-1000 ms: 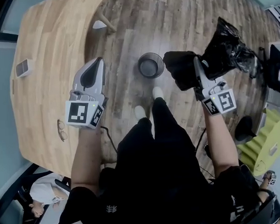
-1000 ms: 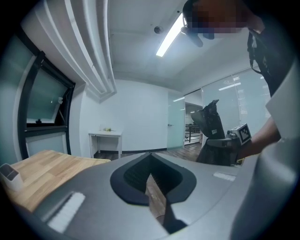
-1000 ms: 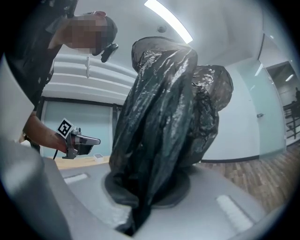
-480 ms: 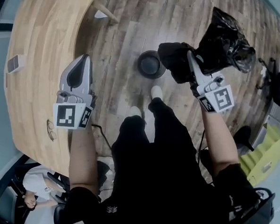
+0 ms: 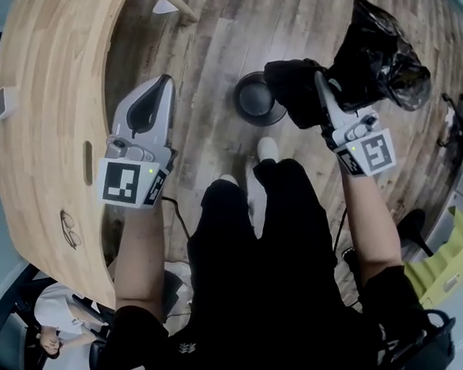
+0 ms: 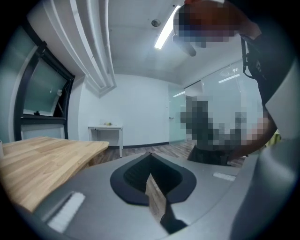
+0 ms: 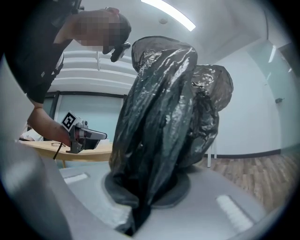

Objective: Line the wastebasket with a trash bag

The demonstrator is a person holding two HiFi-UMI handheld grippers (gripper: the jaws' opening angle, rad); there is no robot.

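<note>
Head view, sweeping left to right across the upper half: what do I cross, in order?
wooden table → left gripper, shut and empty → wastebasket → right gripper, shut on the black trash bag

Forearms out — left gripper [image 5: 159,87] closed empty, right gripper [image 5: 322,89] tight on bag [image 5: 376,50]
</note>
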